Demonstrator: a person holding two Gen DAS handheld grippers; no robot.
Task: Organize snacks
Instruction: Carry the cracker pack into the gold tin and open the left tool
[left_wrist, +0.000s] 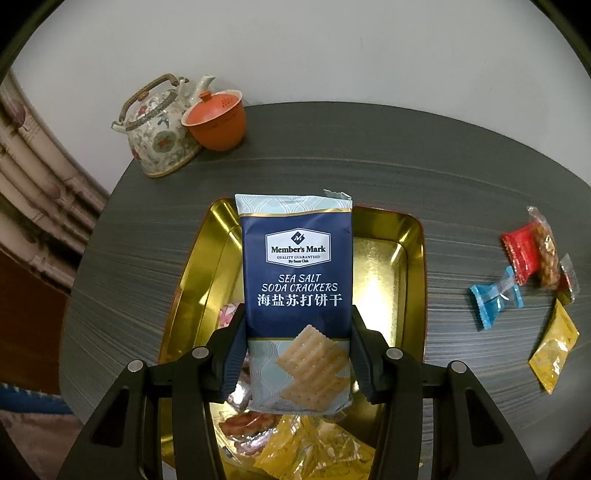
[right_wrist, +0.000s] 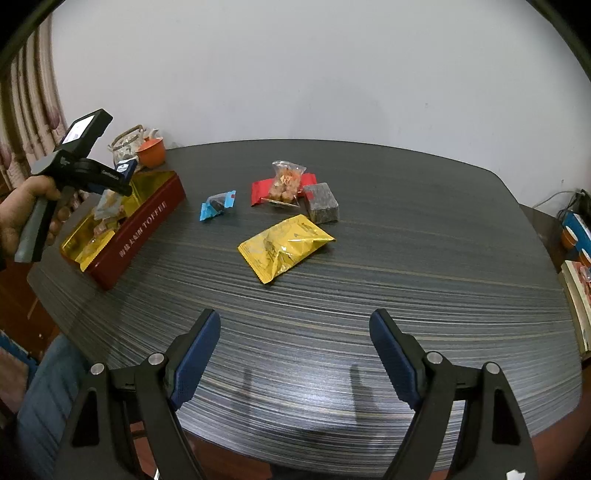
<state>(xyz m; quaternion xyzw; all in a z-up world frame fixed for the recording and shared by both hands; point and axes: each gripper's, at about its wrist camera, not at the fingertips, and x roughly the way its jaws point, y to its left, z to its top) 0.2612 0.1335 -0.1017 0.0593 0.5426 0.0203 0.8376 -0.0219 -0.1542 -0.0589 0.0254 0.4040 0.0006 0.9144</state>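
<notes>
My left gripper (left_wrist: 297, 332) is shut on a blue pack of sea salt soda crackers (left_wrist: 295, 266) and holds it above the gold-lined red toffee tin (left_wrist: 413, 258). The tin holds several wrapped snacks, among them a yellow packet (left_wrist: 314, 446). In the right wrist view the left gripper (right_wrist: 123, 177) hangs over the tin (right_wrist: 147, 225) at the table's left. My right gripper (right_wrist: 295, 325) is open and empty above the table's near edge. On the table lie a yellow packet (right_wrist: 286, 243), a blue candy (right_wrist: 218, 205), a red packet (right_wrist: 258, 190), a clear bag of nuts (right_wrist: 286, 182) and a dark block (right_wrist: 321, 203).
A flowered teapot (left_wrist: 159, 129) and an orange lidded cup (left_wrist: 216, 120) stand at the table's far left corner. The dark striped table (right_wrist: 406, 258) is backed by a white wall. Books and cups (right_wrist: 578, 258) sit off the right edge.
</notes>
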